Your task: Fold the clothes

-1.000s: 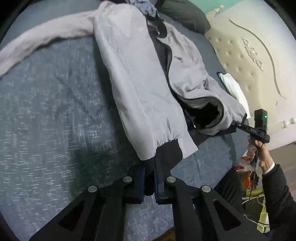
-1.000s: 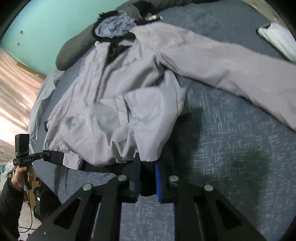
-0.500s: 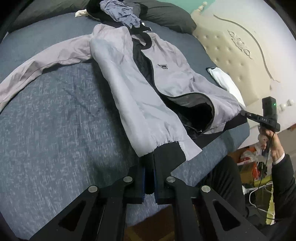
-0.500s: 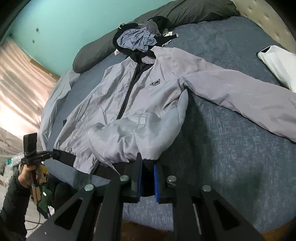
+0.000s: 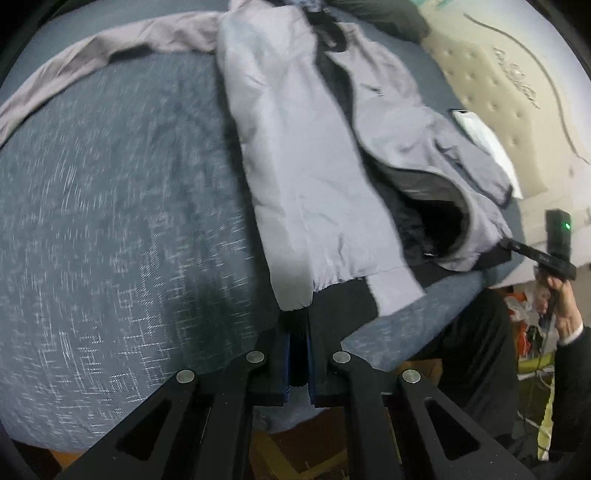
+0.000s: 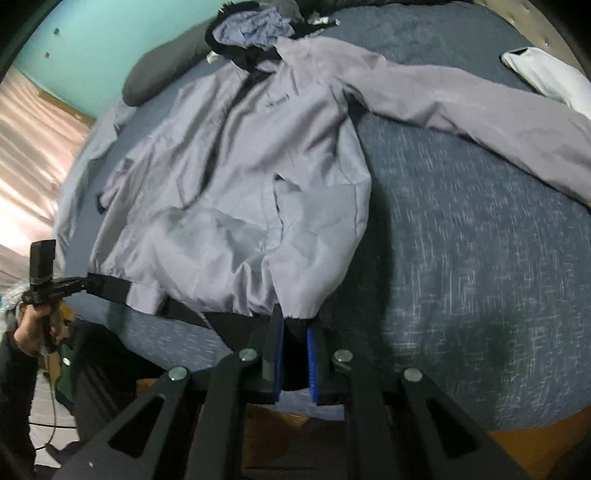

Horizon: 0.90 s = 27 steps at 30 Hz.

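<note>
A grey zip jacket (image 5: 306, 155) with a black hem band lies front up on the blue-grey bed (image 5: 110, 229), and also shows in the right wrist view (image 6: 243, 173). My left gripper (image 5: 298, 332) is shut on the black hem band at one bottom corner. My right gripper (image 6: 294, 339) is shut on the hem band at the other bottom corner. Each gripper appears in the other's view, the right one (image 5: 517, 248) and the left one (image 6: 83, 284), clamped on the hem. One sleeve (image 6: 480, 114) stretches out across the bed.
A white folded item (image 6: 550, 77) lies near the padded cream headboard (image 5: 517, 110). A dark pillow (image 6: 166, 70) and a pile of clothes (image 6: 255, 29) sit beyond the jacket's collar. The bed's near edge runs just under both grippers; the floor lies below.
Both grippers have kept hold of the hem. The views have moved closer and lower over the bed, and the jacket body lies flatter and more spread out.
</note>
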### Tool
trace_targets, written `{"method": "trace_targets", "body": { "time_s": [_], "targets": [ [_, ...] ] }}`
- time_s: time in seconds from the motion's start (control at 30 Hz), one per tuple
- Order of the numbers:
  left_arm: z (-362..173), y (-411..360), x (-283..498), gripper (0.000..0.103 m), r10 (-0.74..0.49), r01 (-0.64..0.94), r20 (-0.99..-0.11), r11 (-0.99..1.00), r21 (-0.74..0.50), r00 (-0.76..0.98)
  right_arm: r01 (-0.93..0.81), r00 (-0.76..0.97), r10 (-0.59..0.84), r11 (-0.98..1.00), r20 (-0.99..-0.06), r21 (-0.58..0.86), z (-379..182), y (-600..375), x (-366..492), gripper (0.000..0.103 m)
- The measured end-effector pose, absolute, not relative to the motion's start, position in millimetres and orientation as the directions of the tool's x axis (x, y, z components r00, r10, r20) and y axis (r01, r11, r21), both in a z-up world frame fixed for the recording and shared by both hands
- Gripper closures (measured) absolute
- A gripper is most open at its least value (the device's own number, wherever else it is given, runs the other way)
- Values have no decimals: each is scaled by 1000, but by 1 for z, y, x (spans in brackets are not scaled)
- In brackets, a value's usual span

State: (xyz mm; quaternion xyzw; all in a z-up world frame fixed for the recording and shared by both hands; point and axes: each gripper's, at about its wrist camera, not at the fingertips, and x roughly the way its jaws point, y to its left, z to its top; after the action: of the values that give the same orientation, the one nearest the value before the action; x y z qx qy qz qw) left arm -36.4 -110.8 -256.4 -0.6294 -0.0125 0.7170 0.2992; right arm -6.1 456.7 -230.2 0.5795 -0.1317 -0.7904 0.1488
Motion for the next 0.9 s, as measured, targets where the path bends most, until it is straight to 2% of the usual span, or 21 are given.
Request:
{"method": "trace_targets", "body": {
  "time_s": [0.2,0.37,0.5,0.53,0.73,0.9],
  "targets": [
    [-261,-118,-35,94,463,-386,-886,-821,-420,-20,66,-276,-386,-921,-881,383,-246,463,-8,93],
    [-248,-132,-33,89,496,-346,-867,-820,-456,-32,84,-271,-373,-928,-888,364,-247,460,-6,88],
    [-230,-151,-37,74,515,-310,-854,-827,-469,-80,102,-269,-341,-940,-900,326,-237,463,-1,77],
    [-225,-154,-38,71,513,-313,-853,-829,-463,-98,110,-278,-328,-945,-903,309,-232,465,0,77],
    [-201,-158,-57,70,515,-322,-838,-836,-444,-181,127,-335,-328,-944,-883,303,-211,472,-8,74],
    [-196,-139,-77,70,560,-320,-798,-815,-483,-221,141,-329,-316,-948,-890,284,-214,458,-29,61]
  ]
}}
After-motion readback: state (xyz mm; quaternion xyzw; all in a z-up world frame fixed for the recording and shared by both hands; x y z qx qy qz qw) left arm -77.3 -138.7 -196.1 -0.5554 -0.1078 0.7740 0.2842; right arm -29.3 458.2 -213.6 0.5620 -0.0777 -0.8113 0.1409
